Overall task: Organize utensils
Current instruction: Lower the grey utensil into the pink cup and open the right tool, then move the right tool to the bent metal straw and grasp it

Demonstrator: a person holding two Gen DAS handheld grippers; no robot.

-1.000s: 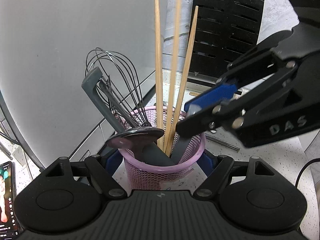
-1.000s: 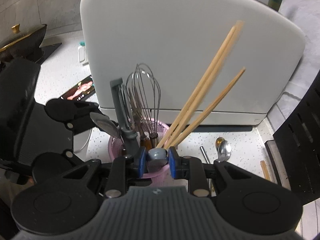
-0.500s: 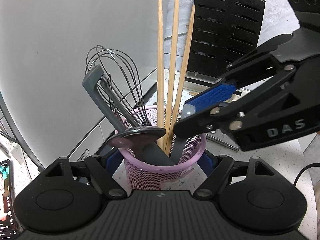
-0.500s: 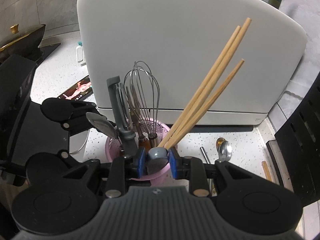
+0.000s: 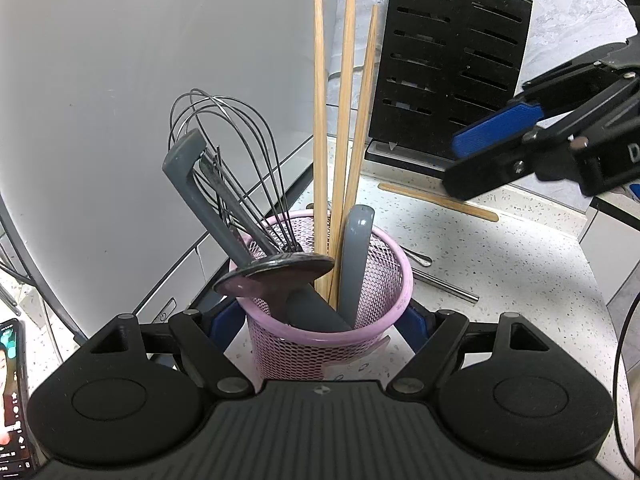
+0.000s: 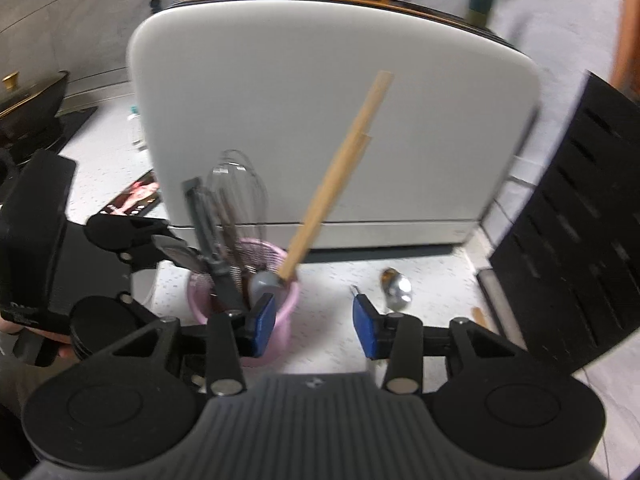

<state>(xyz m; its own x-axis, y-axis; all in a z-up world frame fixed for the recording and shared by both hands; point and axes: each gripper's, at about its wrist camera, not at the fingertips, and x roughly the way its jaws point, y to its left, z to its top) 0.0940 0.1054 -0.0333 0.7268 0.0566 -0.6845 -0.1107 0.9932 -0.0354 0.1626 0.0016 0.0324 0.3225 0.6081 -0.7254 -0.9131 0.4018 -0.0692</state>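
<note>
- Clamping the pink mesh holder [image 5: 328, 320] on both sides, your left gripper [image 5: 320, 322] is keeping it steady on the speckled counter [image 5: 500, 280], just as it was a second ago.
- Standing inside that holder now are the grey-handled utensil [image 5: 354, 256] you were gripping a moment ago, the whisk [image 5: 236, 160], a grey peeler-like tool [image 5: 192, 184], a dark ladle [image 5: 276, 274] and three long chopsticks [image 5: 344, 120].
- Letting go is what has just changed: your right gripper [image 6: 314, 322] has been opening, its jaws are now apart with nothing between them, and it is backing off from the holder's rim.
- Judging from that, this utensil is stowed and your right hand is free for the next one.
- Lying on the counter beyond the holder are a metal spoon [image 6: 394, 286] and a loose wooden stick [image 5: 440, 200], still waiting to be gathered.
- Standing farthest back are the black slotted rack [image 5: 452, 64] and the white appliance [image 6: 320, 140].
</note>
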